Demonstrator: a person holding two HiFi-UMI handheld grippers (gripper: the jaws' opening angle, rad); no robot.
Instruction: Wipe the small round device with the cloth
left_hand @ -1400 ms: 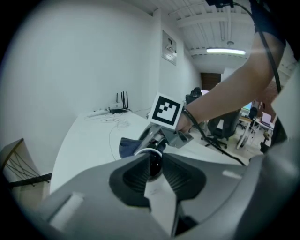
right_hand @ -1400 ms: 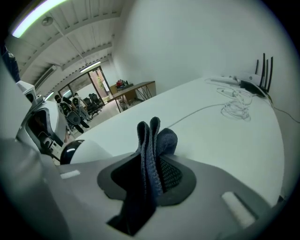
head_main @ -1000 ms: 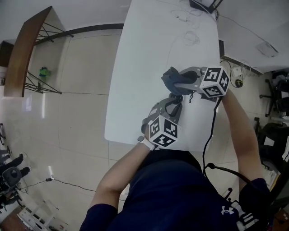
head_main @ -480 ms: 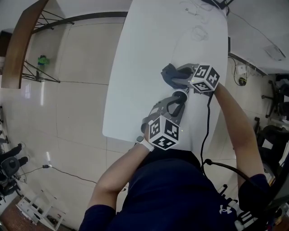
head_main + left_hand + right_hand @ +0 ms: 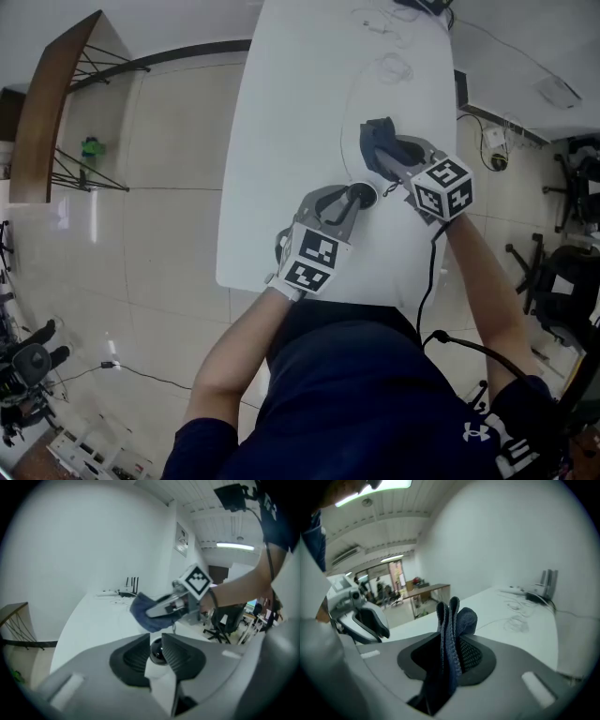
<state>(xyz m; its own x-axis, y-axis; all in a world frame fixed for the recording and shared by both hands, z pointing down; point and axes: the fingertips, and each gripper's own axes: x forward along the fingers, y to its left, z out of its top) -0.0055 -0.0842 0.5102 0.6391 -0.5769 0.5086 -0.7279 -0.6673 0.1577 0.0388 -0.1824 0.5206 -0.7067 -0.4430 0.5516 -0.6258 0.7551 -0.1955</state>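
Observation:
In the head view my left gripper [image 5: 361, 196] is shut on the small round device [image 5: 365, 192], a dark lens-like ball in a white body, held just above the white table [image 5: 291, 112]. The left gripper view shows the device [image 5: 157, 652] pinched between that gripper's [image 5: 155, 640] dark pads. My right gripper [image 5: 388, 152] is shut on a folded dark blue cloth [image 5: 377, 137], which sticks out past the jaws, a little beyond and to the right of the device, apart from it. In the right gripper view the cloth [image 5: 457, 617] stands upright between the pads.
Thin white cables [image 5: 394, 66] and a black box [image 5: 422, 7] lie at the table's far end. The table's near edge [image 5: 309, 286] is close to my body. A wooden shelf [image 5: 52, 103] stands on the floor to the left, office chairs [image 5: 562, 281] to the right.
The right gripper has swung the cloth off the device, up and to the right. The left gripper with the device has shifted left and rolled a little.

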